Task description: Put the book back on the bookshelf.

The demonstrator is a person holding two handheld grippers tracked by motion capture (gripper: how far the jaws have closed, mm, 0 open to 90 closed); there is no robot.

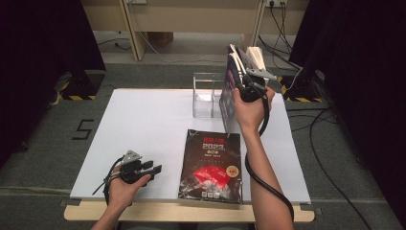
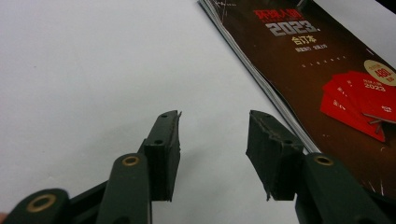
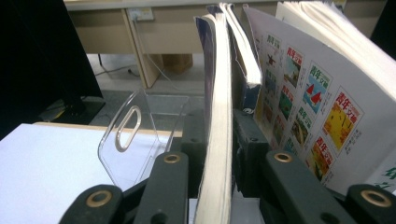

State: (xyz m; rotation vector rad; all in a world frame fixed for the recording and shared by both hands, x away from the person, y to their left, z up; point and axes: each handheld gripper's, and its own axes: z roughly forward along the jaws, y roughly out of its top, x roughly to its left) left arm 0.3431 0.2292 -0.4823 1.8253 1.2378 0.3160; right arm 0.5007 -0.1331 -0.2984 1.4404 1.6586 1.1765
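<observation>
The jaws of the right gripper [image 3: 219, 154] are clamped on a thick magazine [image 3: 217, 116], which stands on its edge between the two black pads, its pale page block facing the camera. In the high view this right gripper [image 1: 246, 86] holds the same magazine [image 1: 229, 91] upright above the far right part of the white table [image 1: 143, 124], with its lower corner hanging just over the far edge of the black magazine [image 1: 213, 165]. Just beside the held magazine, more magazines [image 3: 303, 88] stand (one back cover shows rows of small colourful covers), and they fan open at the top. To the left of them stands a clear acrylic holder [image 3: 135, 135] with an oval handle hole; in the high view the holder [image 1: 206, 96] is at the far side of the table.

The left gripper [image 2: 212, 154] has its jaws apart, with nothing between them. It rests low over the white table, and the black magazine [image 2: 317, 70] lies flat just beside its right jaw. In the high view the left gripper [image 1: 143, 170] is at the near left part of the table, in the person's left hand [image 1: 122, 189], and it points toward the black magazine.
</observation>
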